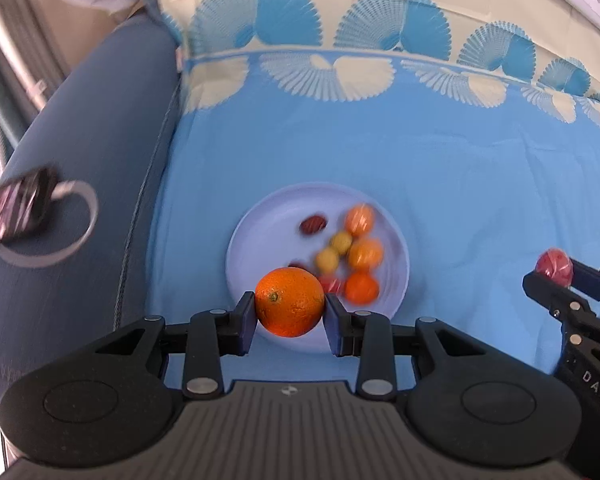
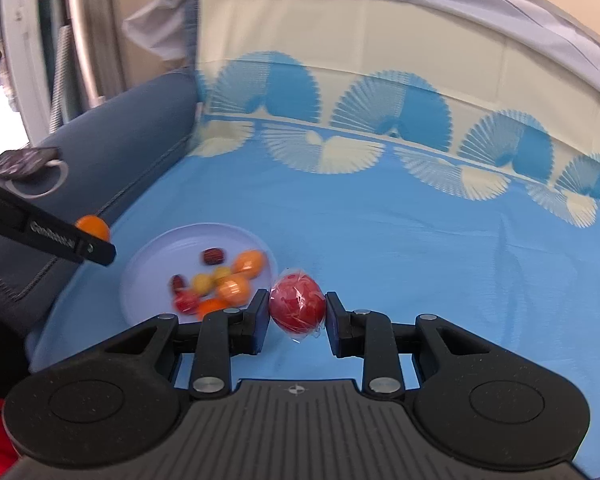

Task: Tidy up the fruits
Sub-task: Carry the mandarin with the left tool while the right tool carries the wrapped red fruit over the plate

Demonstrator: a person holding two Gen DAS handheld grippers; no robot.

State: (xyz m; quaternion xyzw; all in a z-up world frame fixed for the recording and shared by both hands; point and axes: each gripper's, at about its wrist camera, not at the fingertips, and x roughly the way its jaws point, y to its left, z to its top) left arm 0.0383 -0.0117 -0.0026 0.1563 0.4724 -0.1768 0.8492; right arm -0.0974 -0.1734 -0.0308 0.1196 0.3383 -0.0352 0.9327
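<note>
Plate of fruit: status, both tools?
Left tool shut on orange, over plate near edge. Right tool shut on wrapped red fruit, beside plate. Nothing blocking.

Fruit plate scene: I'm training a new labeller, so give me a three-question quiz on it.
1. True or false: the left tool grips an orange.
2. What does the right tool hold? A) banana B) red fruit in clear wrap C) nothing
3. Fill in: the loose fruits lie on a round ____ on the blue cloth.

Key: 1 true. 2 B, the red fruit. 3 plate.
</note>
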